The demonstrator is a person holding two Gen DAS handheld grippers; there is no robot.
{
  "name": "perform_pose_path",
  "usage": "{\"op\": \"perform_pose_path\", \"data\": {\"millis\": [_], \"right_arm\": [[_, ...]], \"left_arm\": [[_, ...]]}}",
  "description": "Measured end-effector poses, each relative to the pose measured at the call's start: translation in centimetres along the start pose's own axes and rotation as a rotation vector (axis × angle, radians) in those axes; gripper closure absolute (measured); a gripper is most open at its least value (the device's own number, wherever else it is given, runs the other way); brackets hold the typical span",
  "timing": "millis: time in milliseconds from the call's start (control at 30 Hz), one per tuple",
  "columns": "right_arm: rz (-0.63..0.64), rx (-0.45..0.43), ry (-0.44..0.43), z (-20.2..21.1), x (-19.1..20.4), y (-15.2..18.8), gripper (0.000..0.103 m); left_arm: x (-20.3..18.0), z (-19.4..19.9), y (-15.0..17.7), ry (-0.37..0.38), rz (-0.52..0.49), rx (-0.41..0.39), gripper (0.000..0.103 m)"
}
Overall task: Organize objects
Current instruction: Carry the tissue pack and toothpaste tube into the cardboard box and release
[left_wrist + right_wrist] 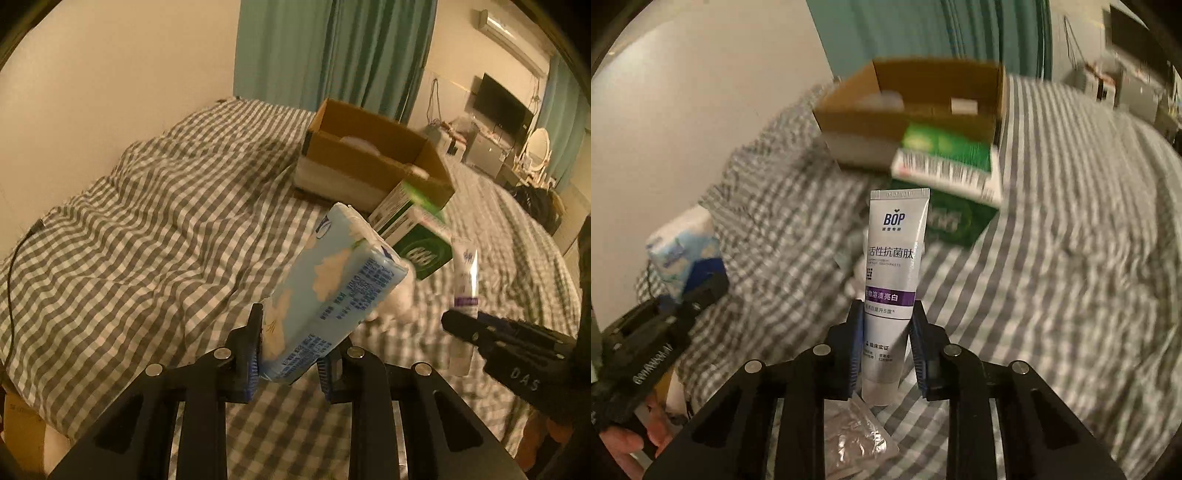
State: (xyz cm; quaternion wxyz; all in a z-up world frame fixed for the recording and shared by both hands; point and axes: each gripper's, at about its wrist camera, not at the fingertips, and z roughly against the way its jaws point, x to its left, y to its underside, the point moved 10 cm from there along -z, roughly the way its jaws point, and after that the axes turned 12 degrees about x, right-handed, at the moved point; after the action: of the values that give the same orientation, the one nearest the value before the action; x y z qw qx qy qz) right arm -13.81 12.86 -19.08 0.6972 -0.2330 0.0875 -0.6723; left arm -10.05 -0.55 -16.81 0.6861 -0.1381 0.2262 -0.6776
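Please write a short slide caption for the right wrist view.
Right tool holds a white toothpaste tube upright above the checked bed, facing the cardboard box.

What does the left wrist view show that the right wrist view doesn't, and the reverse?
Left wrist only: the wall TV, a round mirror and a black cable on the bed. Right wrist only: the toothpaste tube's printed front and a clear wrapper below it. Both: the cardboard box, green boxes, blue tissue pack and checked bedspread.
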Motion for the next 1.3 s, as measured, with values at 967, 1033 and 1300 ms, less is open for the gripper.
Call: {"op": "perform_pose_path", "data": {"millis": [967, 1033, 1300], "right_arm": [[0.033, -0.198, 0.009, 4.8, -6.6, -22.9, 0.079], [0.019, -0.164, -0.004, 2.2, -7.4, -23.7, 0.079], [-0.01, -0.084, -0.038, -4.1, -7.7, -25.5, 0.078]], "left_arm": [[-11.0, -0.2, -22.1, 0.019, -0.141, -0.161, 0.078], [-11.2, -2.9, -23.6, 0.011, -0.146, -0.135, 0.078], [-10.7, -10.9, -24.9, 0.006, -0.159, -0.018, 0.075]]}}
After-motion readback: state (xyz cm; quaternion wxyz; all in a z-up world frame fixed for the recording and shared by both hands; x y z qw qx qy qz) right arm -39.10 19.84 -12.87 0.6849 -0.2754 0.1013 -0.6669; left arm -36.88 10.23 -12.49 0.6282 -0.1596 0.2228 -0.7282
